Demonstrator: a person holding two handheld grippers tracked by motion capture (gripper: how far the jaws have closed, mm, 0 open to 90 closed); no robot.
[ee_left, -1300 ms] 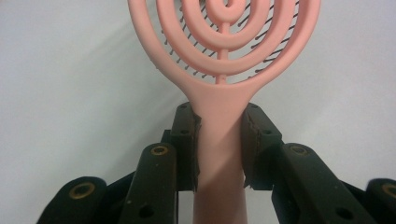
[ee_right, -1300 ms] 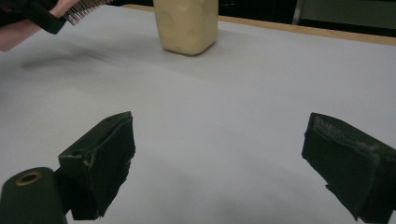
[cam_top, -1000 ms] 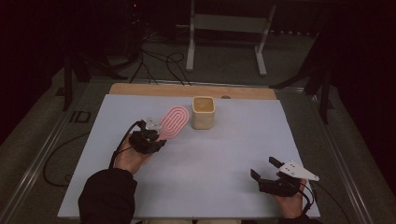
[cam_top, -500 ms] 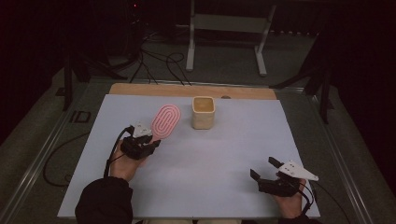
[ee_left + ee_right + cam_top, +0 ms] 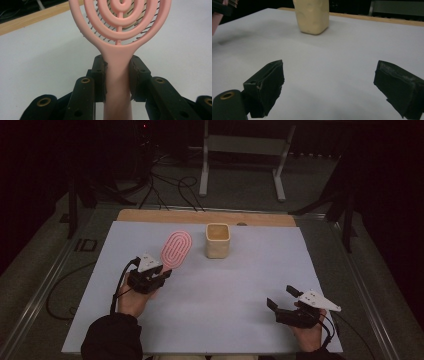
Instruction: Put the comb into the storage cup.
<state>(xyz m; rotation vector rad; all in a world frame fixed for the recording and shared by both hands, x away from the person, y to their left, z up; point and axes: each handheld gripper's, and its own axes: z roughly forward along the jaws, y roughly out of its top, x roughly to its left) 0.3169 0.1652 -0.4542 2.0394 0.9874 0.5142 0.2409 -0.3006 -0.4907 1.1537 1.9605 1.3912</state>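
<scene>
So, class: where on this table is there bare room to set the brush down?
Free: the broad white sheet between both hand-held grippers, left and right, and the stretch right of the cup. Tightest: between the held pink brush and the cup.

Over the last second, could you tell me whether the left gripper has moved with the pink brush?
Yes. The left gripper, shut on the pink brush, has drawn back toward the person, away from the beige cup.

Lab-like recording room: dark surround, floor cables, metal stand, white-topped table.
</scene>
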